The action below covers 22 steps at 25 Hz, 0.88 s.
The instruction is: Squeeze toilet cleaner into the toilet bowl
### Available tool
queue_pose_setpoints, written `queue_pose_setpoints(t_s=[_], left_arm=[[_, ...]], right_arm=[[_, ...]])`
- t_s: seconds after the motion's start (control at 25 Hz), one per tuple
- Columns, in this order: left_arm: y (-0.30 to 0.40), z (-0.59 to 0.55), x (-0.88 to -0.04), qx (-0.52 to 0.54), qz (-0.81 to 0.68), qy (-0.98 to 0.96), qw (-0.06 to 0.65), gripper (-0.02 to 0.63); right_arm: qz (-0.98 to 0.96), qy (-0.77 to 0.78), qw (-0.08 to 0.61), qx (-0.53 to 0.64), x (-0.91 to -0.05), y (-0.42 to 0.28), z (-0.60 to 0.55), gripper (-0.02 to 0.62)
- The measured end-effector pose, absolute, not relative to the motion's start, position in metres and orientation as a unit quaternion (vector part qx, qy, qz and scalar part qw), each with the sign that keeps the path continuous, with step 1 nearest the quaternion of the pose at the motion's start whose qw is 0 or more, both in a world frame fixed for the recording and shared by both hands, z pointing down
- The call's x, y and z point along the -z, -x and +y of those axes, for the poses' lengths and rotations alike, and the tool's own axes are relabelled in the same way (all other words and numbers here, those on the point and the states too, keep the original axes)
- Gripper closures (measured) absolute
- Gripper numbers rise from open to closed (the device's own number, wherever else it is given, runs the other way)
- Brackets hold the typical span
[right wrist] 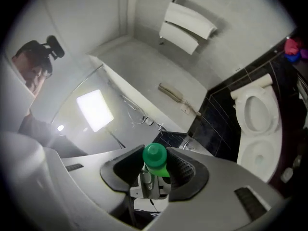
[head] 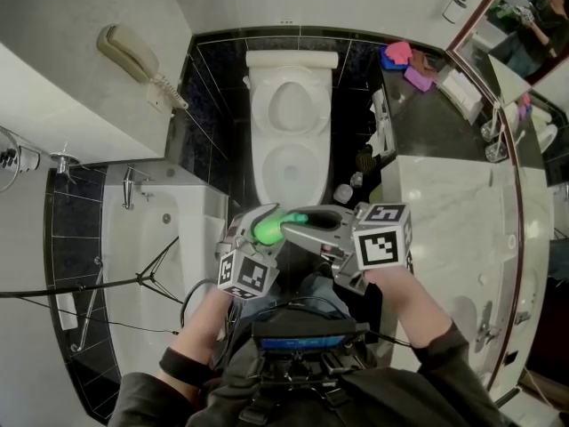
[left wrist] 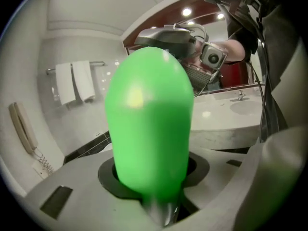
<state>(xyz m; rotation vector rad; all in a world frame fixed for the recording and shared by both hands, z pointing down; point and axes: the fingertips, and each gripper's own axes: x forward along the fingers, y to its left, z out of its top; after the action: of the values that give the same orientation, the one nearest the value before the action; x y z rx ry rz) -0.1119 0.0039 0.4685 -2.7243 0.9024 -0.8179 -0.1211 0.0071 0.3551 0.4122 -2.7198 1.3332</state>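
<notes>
Before the open toilet (head: 263,172), a person holds a green toilet cleaner bottle (head: 269,229) between two grippers, short of the bowl's near edge. The left gripper (head: 252,236) is clenched on the bottle's body, which fills the left gripper view (left wrist: 149,124). The right gripper (right wrist: 154,168) is closed on the bottle's green cap (right wrist: 155,156), its ribbed pads partly apart around it. Only the head view shows both grippers meeting, a bathtub (head: 164,238) to the left and a marble counter (head: 453,212) to the right. Only the left gripper view shows white towels (left wrist: 77,83) hanging on a rail.
</notes>
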Motion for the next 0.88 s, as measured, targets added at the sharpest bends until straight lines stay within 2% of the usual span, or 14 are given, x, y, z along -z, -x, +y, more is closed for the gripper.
queue_pose_setpoints(t_s=[0.2, 0.44, 0.68, 0.88], left_arm=[[0.109, 0.001, -0.470, 0.266, 0.309, 0.911, 0.064, 0.424], [0.104, 0.003, -0.463, 0.236, 0.289, 0.927, 0.028, 0.423], [0.095, 0.017, -0.429, 0.187, 0.187, 0.964, 0.016, 0.423], [0.091, 0.038, -0.421, 0.185, 0.089, 0.979, -0.008, 0.423]], right_arm=[[-0.862, -0.169, 0.034, -0.476, -0.357, 0.120, 0.000, 0.448], [-0.884, -0.173, 0.018, -0.435, -0.354, 0.125, 0.003, 0.417], [-0.960, -0.121, 0.004, -0.251, -0.325, 0.128, 0.014, 0.327], [-0.994, -0.055, 0.079, -0.053, -0.302, 0.131, 0.034, 0.324]])
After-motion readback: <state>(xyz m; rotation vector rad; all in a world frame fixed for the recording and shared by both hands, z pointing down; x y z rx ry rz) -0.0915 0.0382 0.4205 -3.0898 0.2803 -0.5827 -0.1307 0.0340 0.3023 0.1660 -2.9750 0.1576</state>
